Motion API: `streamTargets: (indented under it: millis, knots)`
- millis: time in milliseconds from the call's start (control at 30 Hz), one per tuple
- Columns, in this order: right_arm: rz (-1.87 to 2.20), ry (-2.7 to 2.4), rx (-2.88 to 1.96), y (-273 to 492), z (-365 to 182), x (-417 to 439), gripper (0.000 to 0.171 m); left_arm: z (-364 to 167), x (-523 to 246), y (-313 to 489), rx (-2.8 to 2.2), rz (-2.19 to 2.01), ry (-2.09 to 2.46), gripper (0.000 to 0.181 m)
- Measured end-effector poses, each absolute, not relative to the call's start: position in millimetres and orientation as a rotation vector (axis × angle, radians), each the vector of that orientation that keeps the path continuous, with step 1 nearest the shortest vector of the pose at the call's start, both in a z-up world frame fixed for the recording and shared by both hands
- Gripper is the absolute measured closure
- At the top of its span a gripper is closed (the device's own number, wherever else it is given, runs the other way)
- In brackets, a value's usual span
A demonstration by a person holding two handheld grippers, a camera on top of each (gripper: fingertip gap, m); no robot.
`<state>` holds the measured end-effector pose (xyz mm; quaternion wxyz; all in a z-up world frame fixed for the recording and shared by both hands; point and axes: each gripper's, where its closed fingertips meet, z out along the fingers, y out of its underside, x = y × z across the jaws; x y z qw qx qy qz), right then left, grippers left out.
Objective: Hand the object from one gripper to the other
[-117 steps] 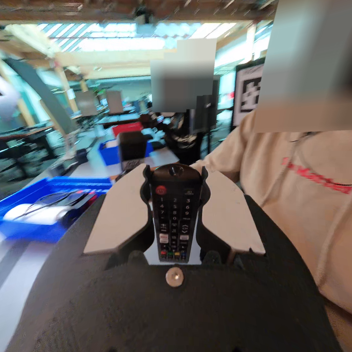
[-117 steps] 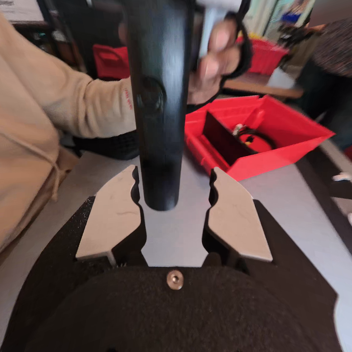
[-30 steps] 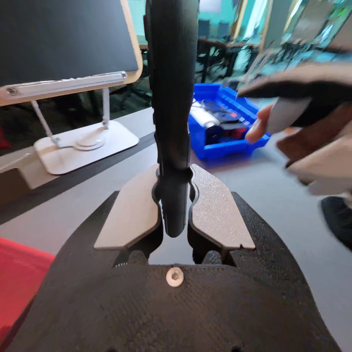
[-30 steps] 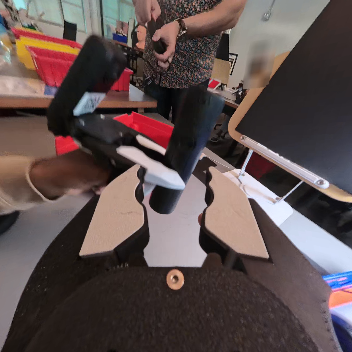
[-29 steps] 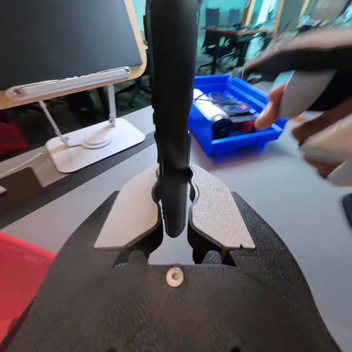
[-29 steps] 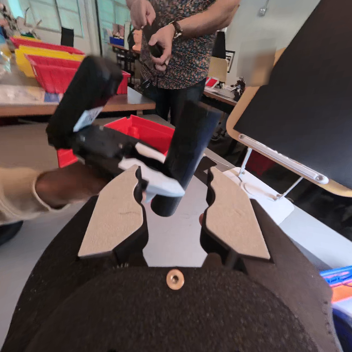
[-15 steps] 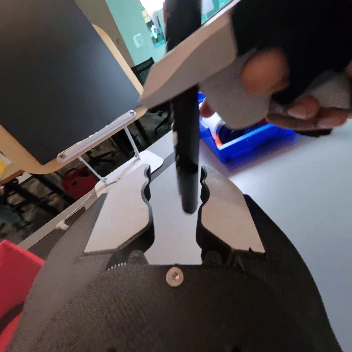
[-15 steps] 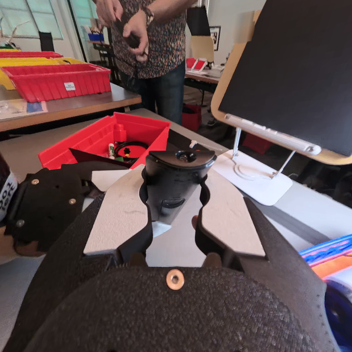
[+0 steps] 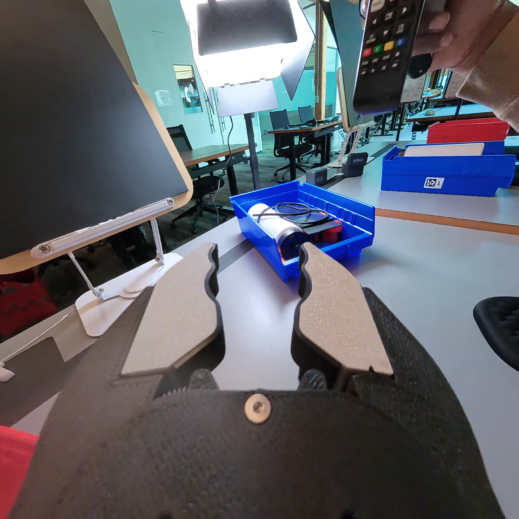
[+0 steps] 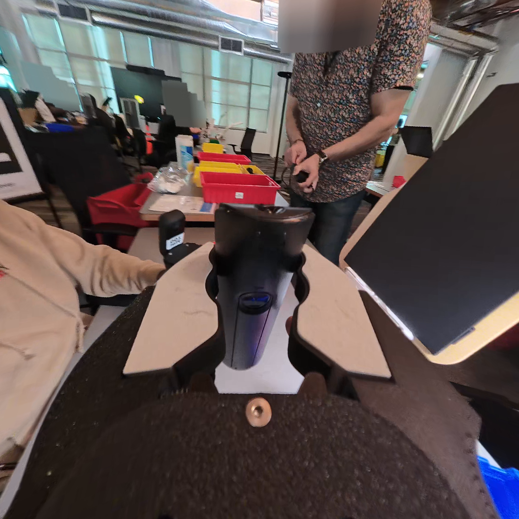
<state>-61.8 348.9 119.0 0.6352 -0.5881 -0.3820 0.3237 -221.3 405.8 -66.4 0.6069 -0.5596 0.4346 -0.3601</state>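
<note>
The object is a black remote control (image 10: 252, 280). My right gripper (image 10: 257, 252) is shut on it and holds it upright in the air, back side facing the camera. In the left wrist view the remote (image 9: 384, 53) hangs high at the top right, its buttons showing, with a hand and beige sleeve beside it. My left gripper (image 9: 257, 247) is open and empty, low over the grey table (image 9: 421, 280), well below and left of the remote. The left gripper's body (image 10: 171, 238) shows at the left of the right wrist view.
A blue bin (image 9: 303, 224) with a white cylinder and cables sits ahead of the left gripper. A dark panel on a white stand (image 9: 84, 174) is at the left. A red bin corner (image 9: 14, 463) is near left. A person (image 10: 342, 126) stands behind the table. Tip to tip, the grippers are about 25 centimeters apart.
The left gripper opened and let go of the remote, then dropped away. The right gripper closed on the remote and lifted it up and away.
</note>
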Motion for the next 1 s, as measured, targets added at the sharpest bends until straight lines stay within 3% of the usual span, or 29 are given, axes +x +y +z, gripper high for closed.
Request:
streamTargets:
  millis: [200,400,633,1000]
  knots:
    - [0.585,-0.761,-1.486,374,108,-25,0.119,-67,-221,406,-1.301,-0.824,1.016,0.126]
    - [-0.166,-0.520,-2.081,462,-14,67,0.119,-68,-227,416,-1.348,-0.822,0.990,0.126]
    - [-0.554,-0.484,-2.426,489,-132,131,0.118,-72,-229,419,-1.372,-0.825,0.992,0.127]
    - [-0.582,-0.209,-2.494,503,-154,156,0.112,-72,-233,425,-1.391,-0.824,0.992,0.126]
